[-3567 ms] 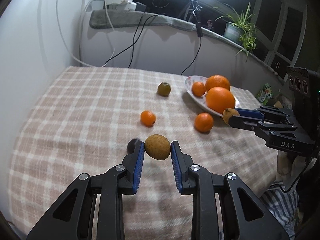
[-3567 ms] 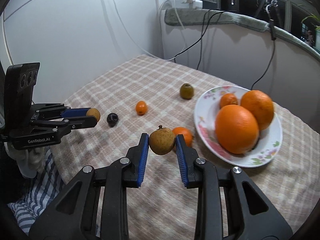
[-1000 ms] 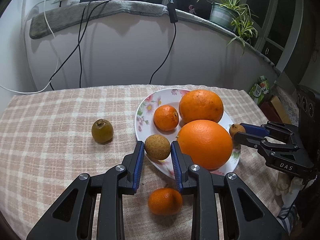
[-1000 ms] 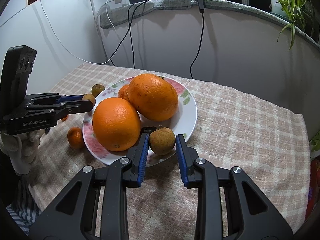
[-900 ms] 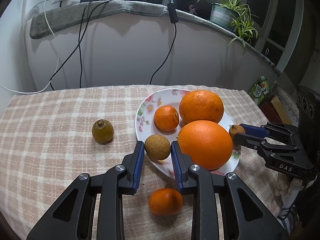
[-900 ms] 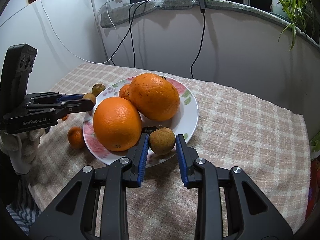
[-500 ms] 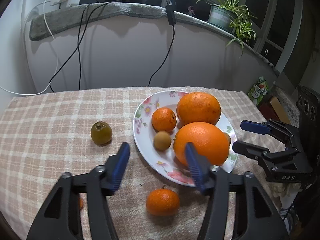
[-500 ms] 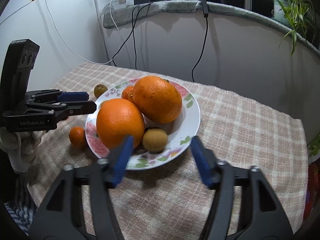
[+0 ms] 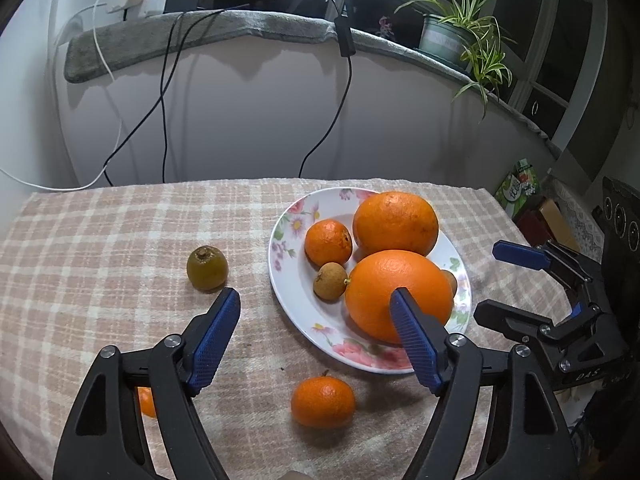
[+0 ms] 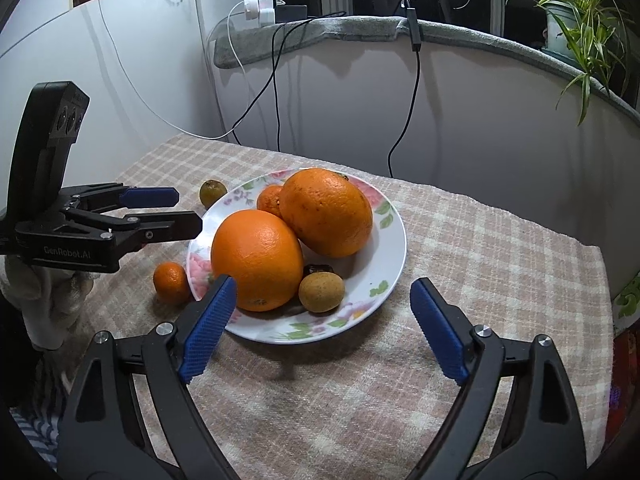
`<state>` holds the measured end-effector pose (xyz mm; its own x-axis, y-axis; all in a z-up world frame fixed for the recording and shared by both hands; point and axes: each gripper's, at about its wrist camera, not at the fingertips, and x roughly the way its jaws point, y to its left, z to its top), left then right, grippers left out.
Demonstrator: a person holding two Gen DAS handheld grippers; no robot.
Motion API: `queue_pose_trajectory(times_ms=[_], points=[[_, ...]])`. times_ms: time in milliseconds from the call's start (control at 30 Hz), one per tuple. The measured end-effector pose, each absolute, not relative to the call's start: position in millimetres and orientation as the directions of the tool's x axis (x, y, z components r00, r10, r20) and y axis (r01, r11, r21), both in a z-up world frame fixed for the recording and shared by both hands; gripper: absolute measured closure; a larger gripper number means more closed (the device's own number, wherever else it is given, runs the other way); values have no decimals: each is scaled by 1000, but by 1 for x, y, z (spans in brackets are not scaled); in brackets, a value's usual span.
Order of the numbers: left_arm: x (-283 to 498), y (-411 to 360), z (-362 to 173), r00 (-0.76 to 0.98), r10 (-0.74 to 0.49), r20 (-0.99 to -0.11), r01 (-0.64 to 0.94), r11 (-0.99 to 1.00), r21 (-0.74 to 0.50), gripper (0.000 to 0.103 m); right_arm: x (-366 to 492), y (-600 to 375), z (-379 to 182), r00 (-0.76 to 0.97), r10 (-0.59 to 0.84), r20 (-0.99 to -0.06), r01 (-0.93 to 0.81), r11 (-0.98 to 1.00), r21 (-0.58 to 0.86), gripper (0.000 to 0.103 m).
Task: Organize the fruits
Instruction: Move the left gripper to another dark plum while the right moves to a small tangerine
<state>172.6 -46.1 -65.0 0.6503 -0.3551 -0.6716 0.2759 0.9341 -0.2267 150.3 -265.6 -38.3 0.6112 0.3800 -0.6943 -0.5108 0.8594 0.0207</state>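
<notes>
Both sets of jaws stand wide apart with nothing between them, and they have just been opening. The left gripper (image 9: 316, 336) hangs over the near rim of the flowered plate (image 9: 280, 240); the right gripper (image 10: 320, 320) hangs over the plate's other side (image 10: 394, 248).

On the plate lie two big oranges (image 9: 396, 222) (image 9: 400, 292), a small mandarin (image 9: 328, 242) and two small brown fruits, one beside the mandarin (image 9: 330, 281) and one at the far side of the nearer orange (image 10: 321, 292). Both rest free on the plate, touching that orange.

Off the plate, on the checked cloth of the desk (image 9: 100, 240), three fruits remain in view: a loose mandarin (image 9: 323, 402) just below the left jaws, a greenish-brown fruit (image 9: 207, 268) near the plate's left rim, and a sliver of another orange fruit (image 9: 146, 402) behind the left finger.

The loose mandarin looks light, with soft thin peel that would dent under a hard squeeze; it is best taken across its widest middle, pads on opposite sides, closing gently. It is round and may roll on the cloth if nudged by one pad first. The greenish-brown fruit looks firmer and smaller, with a stub at its top; a grip across its sides, clear of that stub, should hold. The plate is crowded, so a newly set fruit could roll off its sloped rim.
</notes>
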Motion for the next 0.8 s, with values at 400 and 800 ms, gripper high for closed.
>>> queue_pose_trajectory(times_ms=[400, 800], points=[[148, -11, -39, 716, -339, -611, 241, 941, -239, 26, 126, -249, -22, 600, 430, -675, -552, 833, 40, 12], [111, 44, -33, 766, -287, -575, 177, 954, -241, 26, 88, -215, -30, 537, 514, -668, -601, 790, 125, 12]])
